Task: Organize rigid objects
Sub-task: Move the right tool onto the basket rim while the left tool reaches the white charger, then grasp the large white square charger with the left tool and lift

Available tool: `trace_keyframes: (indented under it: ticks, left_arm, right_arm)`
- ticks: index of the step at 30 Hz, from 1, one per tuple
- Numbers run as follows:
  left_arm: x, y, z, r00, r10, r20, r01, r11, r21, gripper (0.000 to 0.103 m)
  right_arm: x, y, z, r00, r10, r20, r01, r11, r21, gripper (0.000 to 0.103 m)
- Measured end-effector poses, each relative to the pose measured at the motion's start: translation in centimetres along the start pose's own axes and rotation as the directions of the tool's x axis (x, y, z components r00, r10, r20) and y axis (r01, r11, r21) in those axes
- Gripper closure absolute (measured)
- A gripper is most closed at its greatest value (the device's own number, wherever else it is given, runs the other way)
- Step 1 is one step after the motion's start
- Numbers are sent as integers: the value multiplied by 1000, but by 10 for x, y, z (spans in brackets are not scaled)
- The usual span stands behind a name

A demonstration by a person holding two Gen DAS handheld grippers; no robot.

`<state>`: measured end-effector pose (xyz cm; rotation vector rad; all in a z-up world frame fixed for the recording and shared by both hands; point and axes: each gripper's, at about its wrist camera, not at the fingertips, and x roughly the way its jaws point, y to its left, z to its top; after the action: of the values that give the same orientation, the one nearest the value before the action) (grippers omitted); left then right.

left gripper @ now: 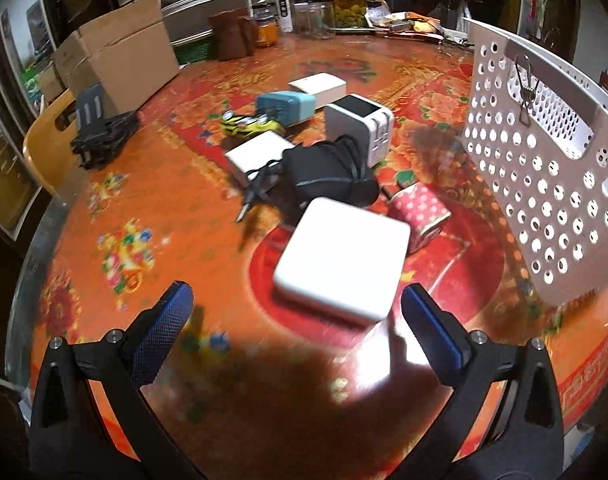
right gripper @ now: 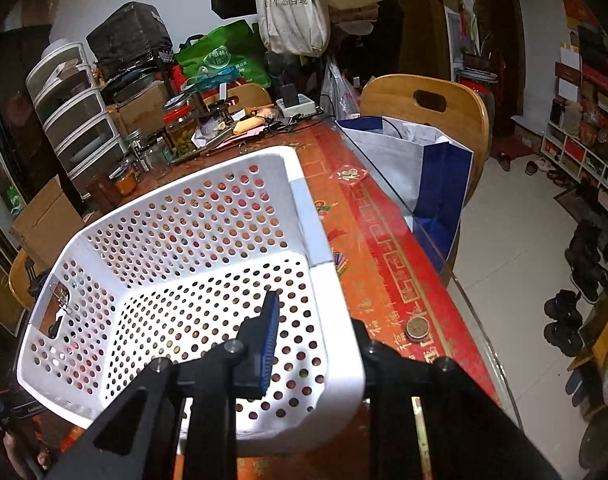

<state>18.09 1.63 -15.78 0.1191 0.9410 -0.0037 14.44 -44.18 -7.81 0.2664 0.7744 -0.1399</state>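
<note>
My left gripper (left gripper: 296,308) is open, its blue pads either side of and just short of a large white charger block (left gripper: 341,256) on the table. Behind it lie a black adapter with wound cable (left gripper: 327,172), a pink dotted box (left gripper: 421,210), a white-and-black plug adapter (left gripper: 359,128), a blue plug (left gripper: 288,106), a yellow toy car (left gripper: 250,124) and two white boxes (left gripper: 258,156) (left gripper: 317,86). My right gripper (right gripper: 311,344) is shut on the near wall of the white perforated basket (right gripper: 184,264), holding it tilted; the basket is empty. The basket also shows in the left wrist view (left gripper: 543,168).
Cardboard boxes (left gripper: 116,56) and a black stand (left gripper: 100,136) sit at the table's left. Jars (left gripper: 347,4) and clutter line the far edge. A blue-white bag (right gripper: 419,172) on a wooden chair (right gripper: 443,104) stands beside the table's right edge. A coin (right gripper: 417,328) lies near the basket.
</note>
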Motion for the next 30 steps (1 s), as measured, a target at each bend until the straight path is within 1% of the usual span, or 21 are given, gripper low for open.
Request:
trace_keyframes:
  ticks: [3, 6, 7, 8, 9, 10, 11, 12, 14, 17, 19, 21, 23, 28, 30]
  left_arm:
    - [8, -9, 5, 1000, -2, -3, 2, 1000, 20, 0]
    - [12, -15, 8, 1000, 3, 3, -3, 1000, 20, 1]
    - [12, -15, 9, 1000, 5, 4, -5, 1000, 16, 4]
    - [13, -15, 10, 1000, 10, 6, -10, 1000, 10, 11]
    - [13, -14, 11, 1000, 6, 8, -6, 1000, 1, 14]
    - [15, -12, 12, 1000, -7, 6, 7, 1000, -8, 20]
    - [15, -10, 12, 1000, -31, 2, 31, 999, -20, 28]
    - [15, -9, 12, 999, -53, 1, 53, 998, -27, 32]
    - [13, -8, 11, 998, -65, 4, 65, 997, -31, 41]
    - [10, -6, 6, 999, -28, 21, 29, 999, -42, 41]
    - [6, 2, 3, 999, -29, 29, 31, 997, -66, 42]
    - [0, 8, 1, 999, -13, 46, 17, 997, -80, 42]
    - [-9, 13, 0, 997, 23, 71, -17, 996, -85, 42]
    - [-38, 24, 5, 988, 83, 133, -69, 992, -103, 43]
    - [-50, 25, 15, 978, 133, 163, -119, 988, -96, 43]
  right_arm:
    - [-1, -1, -1, 1000, 6, 1, -6, 1000, 7, 81]
    - [-2, -1, -2, 1000, 11, 1, -11, 1000, 7, 81]
    - [-2, -1, -2, 1000, 10, 2, -10, 1000, 5, 81]
    - [-2, -1, -2, 1000, 10, 2, -10, 1000, 3, 81]
    - [-2, -1, -2, 1000, 11, 3, -11, 1000, 2, 81]
    - [-2, -1, -2, 1000, 12, 5, -12, 1000, 2, 81]
    - [-2, -1, -2, 1000, 14, 6, -14, 1000, 2, 81]
    - [-2, -2, -2, 1000, 16, 6, -16, 1000, 3, 81]
    - [-2, -2, -2, 1000, 19, 8, -19, 1000, 5, 81]
    - [-2, -2, -2, 1000, 19, 8, -19, 1000, 4, 81]
    - [-3, -2, -2, 1000, 20, 9, -20, 1000, 3, 81]
    - [-2, -2, -1, 1000, 20, 9, -20, 1000, 2, 81]
    - [-2, -3, -2, 1000, 20, 9, -20, 1000, 0, 81]
    - [-2, -3, -1, 1000, 22, 13, -22, 1000, 1, 81]
    - [-1, -3, -1, 1000, 19, 13, -19, 1000, 0, 81]
